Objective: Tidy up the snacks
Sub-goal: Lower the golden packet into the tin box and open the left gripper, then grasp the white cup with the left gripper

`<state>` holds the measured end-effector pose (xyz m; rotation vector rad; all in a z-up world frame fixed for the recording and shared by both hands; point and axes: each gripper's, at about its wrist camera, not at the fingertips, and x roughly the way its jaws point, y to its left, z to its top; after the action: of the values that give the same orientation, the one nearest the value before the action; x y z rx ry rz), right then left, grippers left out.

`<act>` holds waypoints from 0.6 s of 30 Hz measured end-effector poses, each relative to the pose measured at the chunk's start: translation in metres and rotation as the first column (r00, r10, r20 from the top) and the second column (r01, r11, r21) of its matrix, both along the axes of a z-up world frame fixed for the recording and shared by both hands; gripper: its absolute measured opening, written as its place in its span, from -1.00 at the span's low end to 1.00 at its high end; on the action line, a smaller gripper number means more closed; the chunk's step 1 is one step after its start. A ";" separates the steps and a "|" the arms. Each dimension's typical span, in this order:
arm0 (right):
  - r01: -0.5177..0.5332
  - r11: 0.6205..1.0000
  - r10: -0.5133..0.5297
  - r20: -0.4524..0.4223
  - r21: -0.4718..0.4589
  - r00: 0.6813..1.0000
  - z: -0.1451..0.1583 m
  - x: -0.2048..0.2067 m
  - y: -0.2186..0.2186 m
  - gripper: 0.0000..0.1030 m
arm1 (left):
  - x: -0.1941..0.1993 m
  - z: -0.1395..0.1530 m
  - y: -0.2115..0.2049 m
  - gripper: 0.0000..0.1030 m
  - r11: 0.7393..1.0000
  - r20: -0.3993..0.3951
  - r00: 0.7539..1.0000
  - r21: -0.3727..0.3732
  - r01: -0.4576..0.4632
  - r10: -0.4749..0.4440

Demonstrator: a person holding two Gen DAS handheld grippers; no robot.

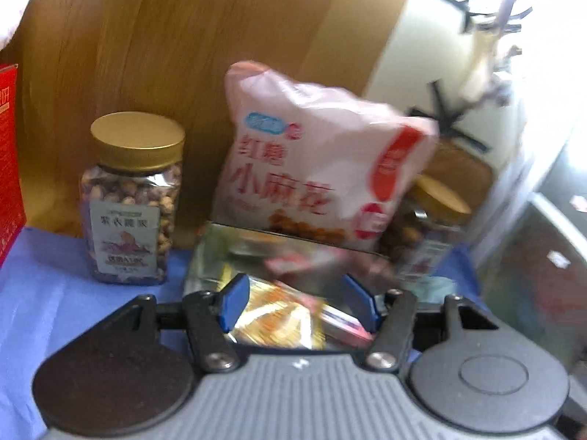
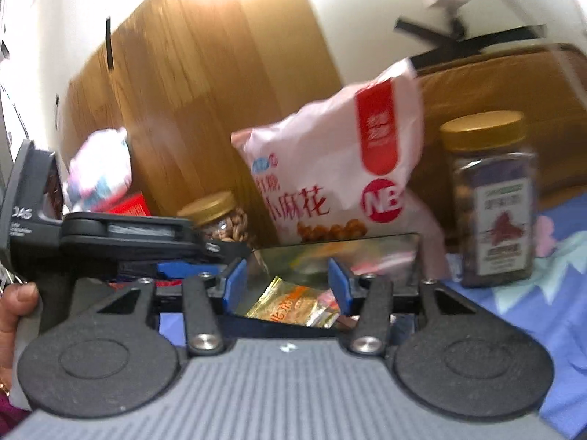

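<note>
Wood panelling [image 1: 165, 55] and a pale wall close off the back of a table spread with a blue cloth [image 1: 55, 293]. Taking the shiny mirrored tin [image 1: 234, 256] as the landmark: it sits open on the cloth, with gold-wrapped snack packets [image 1: 279, 319] lying inside it. Right behind the tin, a pink bag of twisted-dough snacks [image 1: 315, 161] stands leaning against the panelling. Left of the tin, in the left wrist view, stands a gold-lidded jar of nuts [image 1: 132, 198]; right of it, partly hidden by the bag, is a second gold-lidded jar [image 1: 433, 220]. At the far left edge, well away from the tin, a red box [image 1: 9, 161] shows.

Both tools hover level over the tin's near edge, pointing toward the bag. The left gripper [image 1: 295, 304] has its blue pads [image 1: 233, 302] spread apart with only the packets visible between them, nothing gripped. The right gripper [image 2: 286, 288] likewise has its pads [image 2: 233, 288] apart and empty. In the right wrist view, the left tool's black body crosses in from the tin's left side, with a hand [image 2: 16, 308] wrapped around the handle.
</note>
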<state>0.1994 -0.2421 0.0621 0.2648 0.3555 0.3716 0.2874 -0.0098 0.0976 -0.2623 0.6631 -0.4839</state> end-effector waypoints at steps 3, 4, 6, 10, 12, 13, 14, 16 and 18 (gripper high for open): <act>0.051 0.999 -0.051 -0.027 0.000 0.998 -0.015 -0.030 -0.018 0.02 | -0.031 -0.003 -0.009 0.19 0.995 0.002 0.995 -0.013 0.098 -0.098; 0.075 0.997 -0.075 -0.048 0.000 0.996 -0.021 -0.039 -0.024 0.02 | -0.040 -0.007 -0.015 0.20 0.992 0.000 0.992 -0.005 0.127 -0.127; 0.107 0.994 -0.104 -0.088 0.021 0.991 -0.033 -0.056 -0.037 0.02 | -0.056 -0.017 -0.029 0.20 0.984 -0.004 0.984 0.016 0.179 -0.179; 0.121 0.992 -0.117 -0.152 0.020 0.981 -0.056 -0.080 -0.051 0.02 | -0.087 -0.035 -0.060 0.21 0.958 0.023 0.966 0.134 0.252 -0.257; 0.140 0.990 -0.133 -0.197 0.021 0.971 -0.067 -0.079 -0.054 0.02 | -0.099 -0.041 -0.074 0.29 0.945 0.045 0.961 0.196 0.261 -0.274; 0.140 0.989 -0.127 -0.220 0.044 0.967 -0.070 -0.077 -0.056 0.01 | -0.103 -0.044 -0.082 0.30 0.937 0.060 0.957 0.230 0.265 -0.285; 0.135 0.989 -0.119 -0.220 0.060 0.968 -0.070 -0.075 -0.057 0.01 | -0.107 -0.046 -0.089 0.30 0.928 0.073 0.953 0.262 0.266 -0.294; 0.135 0.988 -0.117 -0.204 0.079 0.972 -0.070 -0.076 -0.060 0.01 | -0.111 -0.053 -0.101 0.30 0.907 0.093 0.947 0.330 0.261 -0.306; 0.138 0.986 -0.116 -0.215 0.092 0.970 -0.071 -0.075 -0.062 -0.03 | -0.113 -0.058 -0.110 0.29 0.893 0.103 0.946 0.376 0.249 -0.308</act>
<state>0.1243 -0.3046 -0.0092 0.4311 0.5232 0.2367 0.1745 -0.1201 0.0393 0.2216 0.6207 -0.6416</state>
